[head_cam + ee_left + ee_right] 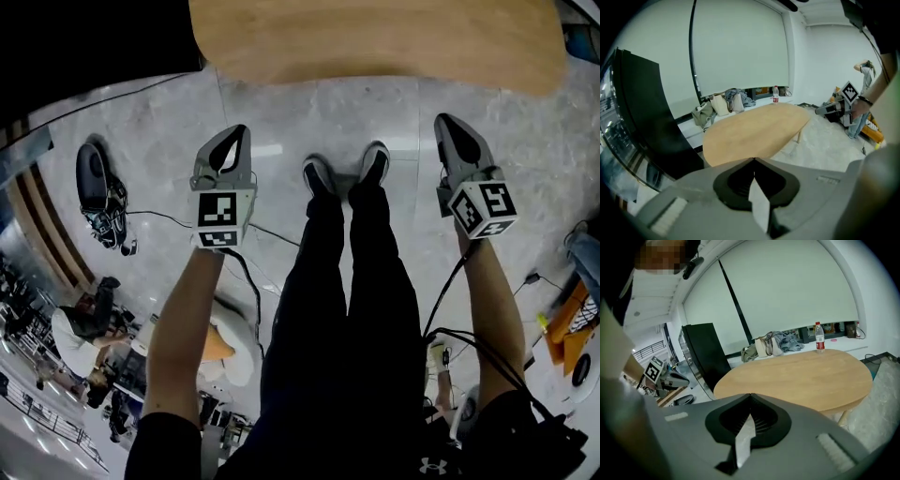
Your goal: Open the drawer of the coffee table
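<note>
Counter (375, 42) lies just ahead of left tongs (239, 133) and right tongs (442, 122), both closed empty, likely poised for its unseen drawer.

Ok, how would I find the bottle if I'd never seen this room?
Find the big oval wooden table in front of the white window blind. At its far edge, right of the heap of bags and clothes, stands the bottle; whether it's on the table or just behind it, I can't tell. It's the only clear upright thing there, with a red cap and label.

Lab-like room: floor cables (155, 215), scattered equipment (91, 178)
</note>
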`<control>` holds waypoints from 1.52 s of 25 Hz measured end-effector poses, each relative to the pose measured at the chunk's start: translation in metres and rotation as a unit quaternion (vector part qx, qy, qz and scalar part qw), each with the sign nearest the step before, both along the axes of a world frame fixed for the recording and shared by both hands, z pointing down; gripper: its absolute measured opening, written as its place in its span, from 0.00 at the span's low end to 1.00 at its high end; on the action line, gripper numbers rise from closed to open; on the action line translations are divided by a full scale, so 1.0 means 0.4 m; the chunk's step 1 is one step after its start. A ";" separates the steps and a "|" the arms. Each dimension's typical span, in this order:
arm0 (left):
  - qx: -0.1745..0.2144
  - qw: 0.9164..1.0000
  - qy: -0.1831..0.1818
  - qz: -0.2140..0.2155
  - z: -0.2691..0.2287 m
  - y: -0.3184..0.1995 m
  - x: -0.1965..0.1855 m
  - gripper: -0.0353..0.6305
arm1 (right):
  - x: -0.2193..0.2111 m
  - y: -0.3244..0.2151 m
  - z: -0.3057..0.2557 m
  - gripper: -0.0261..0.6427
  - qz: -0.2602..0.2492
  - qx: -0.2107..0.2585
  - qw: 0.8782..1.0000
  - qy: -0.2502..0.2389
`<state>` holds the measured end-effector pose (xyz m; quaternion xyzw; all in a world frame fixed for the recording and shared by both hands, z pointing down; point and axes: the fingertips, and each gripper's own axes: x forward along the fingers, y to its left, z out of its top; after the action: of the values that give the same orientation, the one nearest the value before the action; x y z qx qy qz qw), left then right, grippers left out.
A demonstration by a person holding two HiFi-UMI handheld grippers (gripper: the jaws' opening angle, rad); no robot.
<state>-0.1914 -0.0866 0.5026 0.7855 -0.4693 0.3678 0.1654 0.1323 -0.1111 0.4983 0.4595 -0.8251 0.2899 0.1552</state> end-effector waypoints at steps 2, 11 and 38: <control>-0.005 1.000 -0.002 0.005 0.063 -0.009 -0.006 0.06 | -0.005 -0.005 0.061 0.04 0.002 -0.001 1.000 0.003; -0.006 1.000 -0.004 -0.009 0.297 -0.030 -0.052 0.06 | 0.010 -0.012 0.299 0.04 0.023 -0.020 0.999 -0.012; 0.061 0.994 0.083 -0.019 0.575 -0.226 -0.107 0.42 | -0.095 -0.157 0.657 0.57 0.036 0.009 0.973 -0.229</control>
<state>-0.2341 -0.1769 0.7325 0.8129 -0.4906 0.2688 0.1621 0.0945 -0.1739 0.7611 0.4115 -0.8243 0.3853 -0.0520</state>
